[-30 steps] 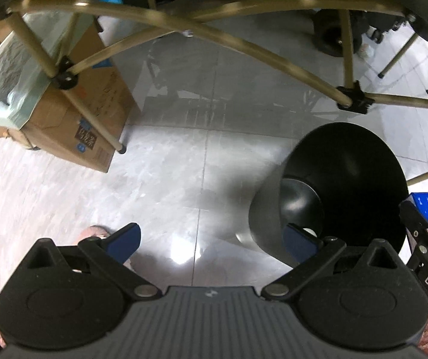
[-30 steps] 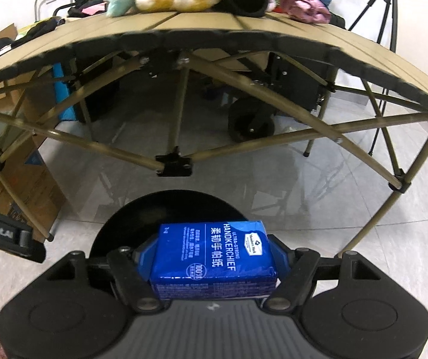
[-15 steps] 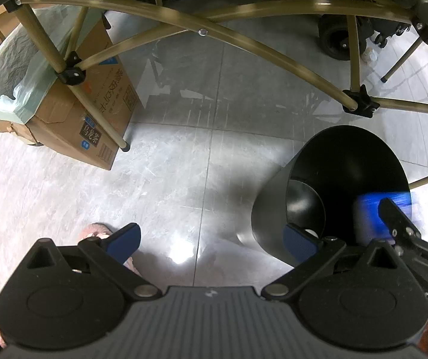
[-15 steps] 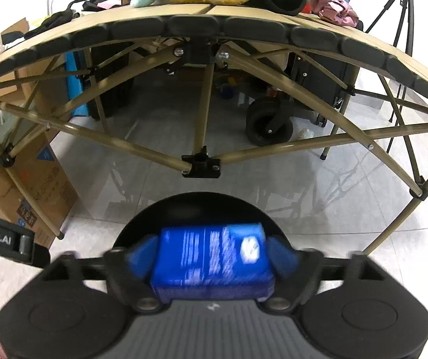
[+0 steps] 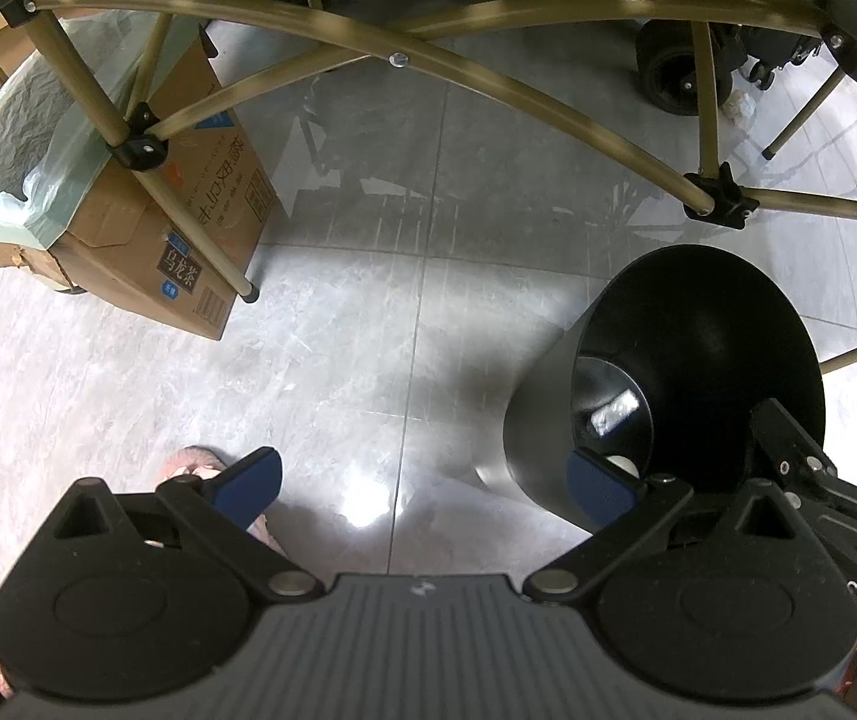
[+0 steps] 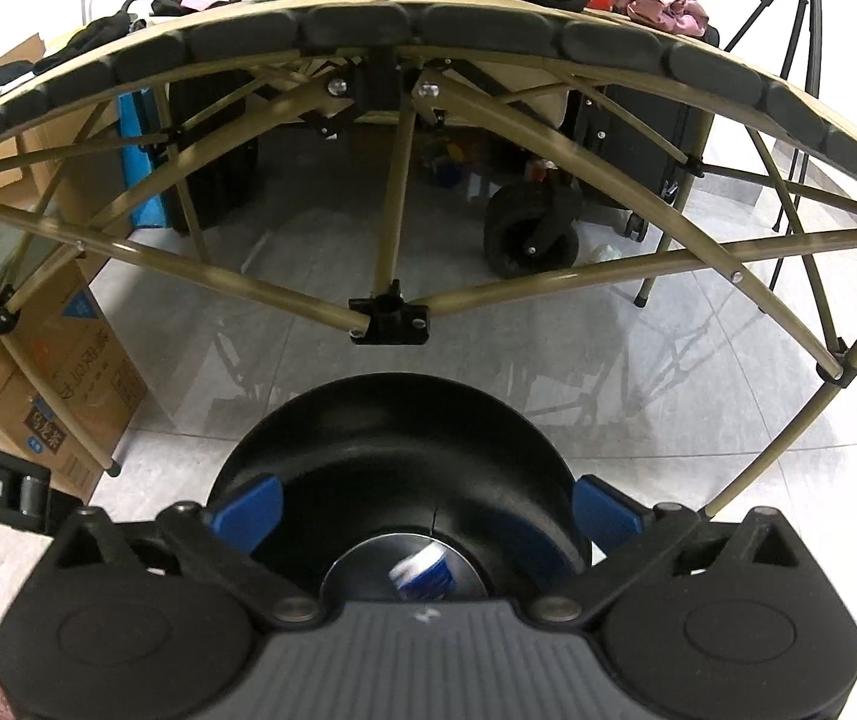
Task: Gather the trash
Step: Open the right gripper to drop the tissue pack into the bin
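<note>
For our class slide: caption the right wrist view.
Open right gripper above black bin; blue tissue pack inside.

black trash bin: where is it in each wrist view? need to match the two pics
Left wrist: the black trash bin is at lower right, seen from above, beside the left gripper and its right finger.
Right wrist: the bin is at bottom centre, directly under the open right gripper, with a blue packet at its bottom.
Shared landmark: the cardboard box at left in both views.
</note>
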Demonstrator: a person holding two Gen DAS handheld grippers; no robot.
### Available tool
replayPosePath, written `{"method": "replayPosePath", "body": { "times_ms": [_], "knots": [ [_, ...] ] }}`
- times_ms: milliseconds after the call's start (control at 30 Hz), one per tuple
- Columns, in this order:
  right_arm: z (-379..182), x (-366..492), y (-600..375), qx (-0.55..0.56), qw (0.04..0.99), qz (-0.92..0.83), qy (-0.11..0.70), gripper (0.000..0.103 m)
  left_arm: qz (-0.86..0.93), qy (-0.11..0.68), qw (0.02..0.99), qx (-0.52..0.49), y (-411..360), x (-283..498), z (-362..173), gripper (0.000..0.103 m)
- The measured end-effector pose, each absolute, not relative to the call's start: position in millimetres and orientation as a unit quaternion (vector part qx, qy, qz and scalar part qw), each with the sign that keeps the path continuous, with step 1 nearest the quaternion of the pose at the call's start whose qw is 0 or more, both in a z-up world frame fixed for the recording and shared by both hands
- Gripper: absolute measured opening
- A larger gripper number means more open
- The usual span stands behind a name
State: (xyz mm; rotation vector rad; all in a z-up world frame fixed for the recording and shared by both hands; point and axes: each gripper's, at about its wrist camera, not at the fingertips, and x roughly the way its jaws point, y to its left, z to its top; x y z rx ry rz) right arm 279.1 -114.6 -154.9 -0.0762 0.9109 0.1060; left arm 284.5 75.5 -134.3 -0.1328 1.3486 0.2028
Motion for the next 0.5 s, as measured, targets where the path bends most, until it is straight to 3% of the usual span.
{"method": "replayPosePath", "body": {
  "times_ms": [500],
  "knots": [
    [-157.1,280.8,-119.4,-0.036,0.893,0.044,0.447,0.103,0.09,0.624,0.774,-0.06,71.1,283.8,-135.6,0.103]
  ]
}}
